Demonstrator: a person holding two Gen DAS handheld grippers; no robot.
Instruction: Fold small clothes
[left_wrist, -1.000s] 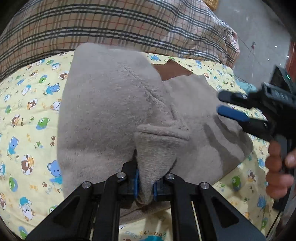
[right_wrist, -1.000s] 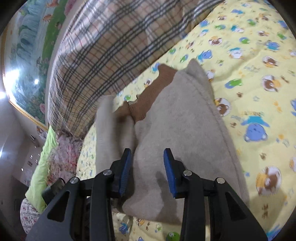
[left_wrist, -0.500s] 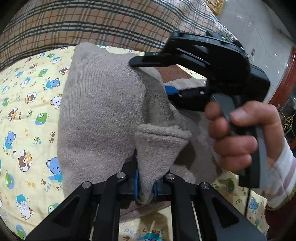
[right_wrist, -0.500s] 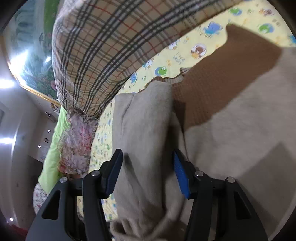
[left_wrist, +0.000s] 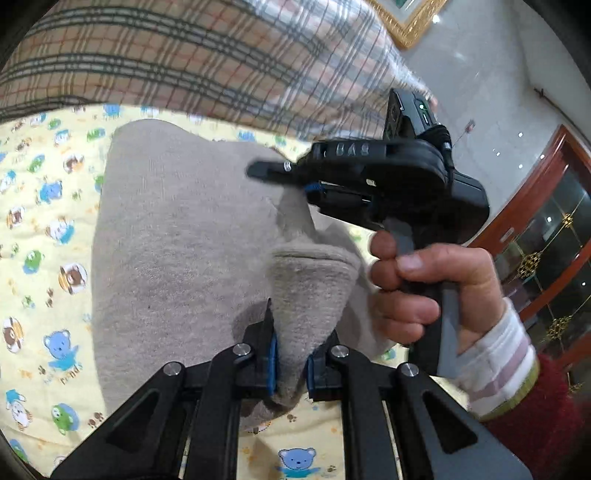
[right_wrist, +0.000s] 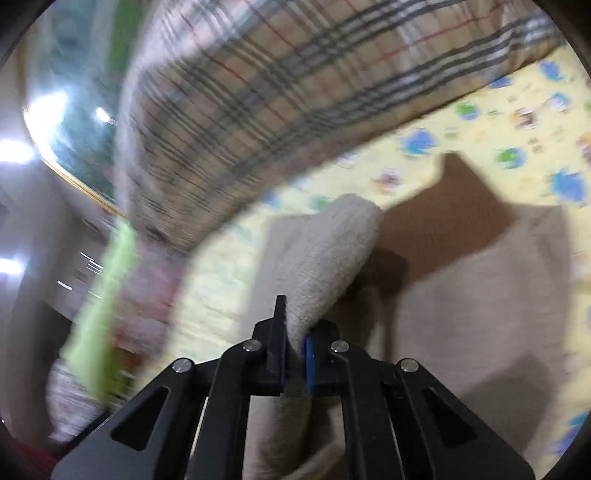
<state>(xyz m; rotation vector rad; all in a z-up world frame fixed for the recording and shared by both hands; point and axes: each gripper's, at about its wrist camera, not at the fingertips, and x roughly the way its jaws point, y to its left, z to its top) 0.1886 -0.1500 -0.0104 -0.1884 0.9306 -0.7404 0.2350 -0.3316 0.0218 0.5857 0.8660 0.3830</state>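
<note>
Mid-fold, the grey garment (left_wrist: 177, 236) is pinched by left gripper (left_wrist: 290, 363) and right gripper (right_wrist: 294, 360); both folds need carrying across evenly.

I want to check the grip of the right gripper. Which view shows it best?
The right wrist view: the right gripper is shut on a fold of the grey garment, seen close between its pads. The left wrist view shows that gripper from the side, partly blurred.

right gripper (left_wrist: 310, 184) housing: blurred raised characters, roughly "8A8", not certain
bedsheet (left_wrist: 48, 258) print: lettering illegible
</note>
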